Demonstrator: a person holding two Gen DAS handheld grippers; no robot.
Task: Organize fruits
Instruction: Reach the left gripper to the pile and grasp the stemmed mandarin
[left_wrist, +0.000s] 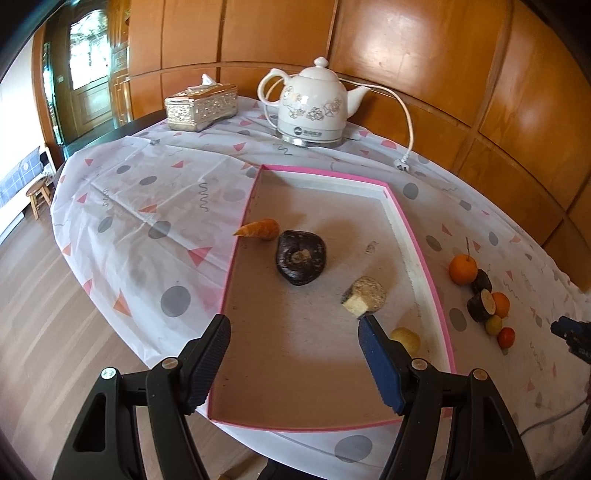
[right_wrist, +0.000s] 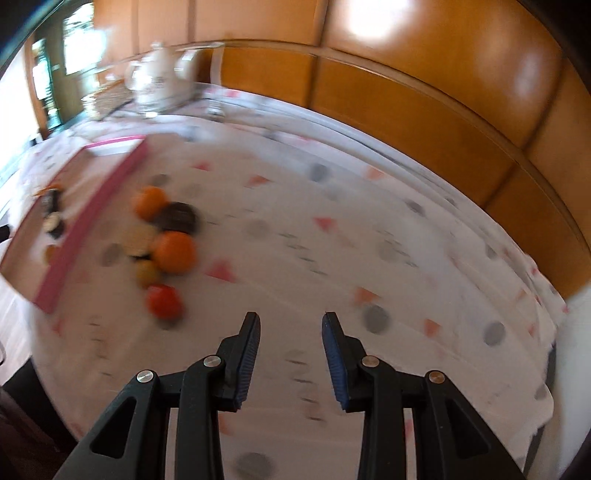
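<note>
From your left wrist, your left gripper (left_wrist: 293, 325) stands wide and empty over the near end of the pink tray (left_wrist: 428, 266). In the tray lie a carrot (left_wrist: 258, 229), a dark fruit (left_wrist: 301, 256), a cut piece (left_wrist: 364, 297) and a yellow fruit (left_wrist: 406, 339) by the right finger. Right of the tray, on the cloth (left_wrist: 147, 184), a cluster of fruits (left_wrist: 480, 295) sits. A kettle (left_wrist: 314, 107) and tissue box (left_wrist: 201, 107) stand behind.

From your right wrist, blurred, your right gripper (right_wrist: 291, 323) is narrow with nothing between its fingers, above bare cloth. The fruits (right_wrist: 166, 243) lie to its upper left, just beside the tray's rim (right_wrist: 92, 221).
</note>
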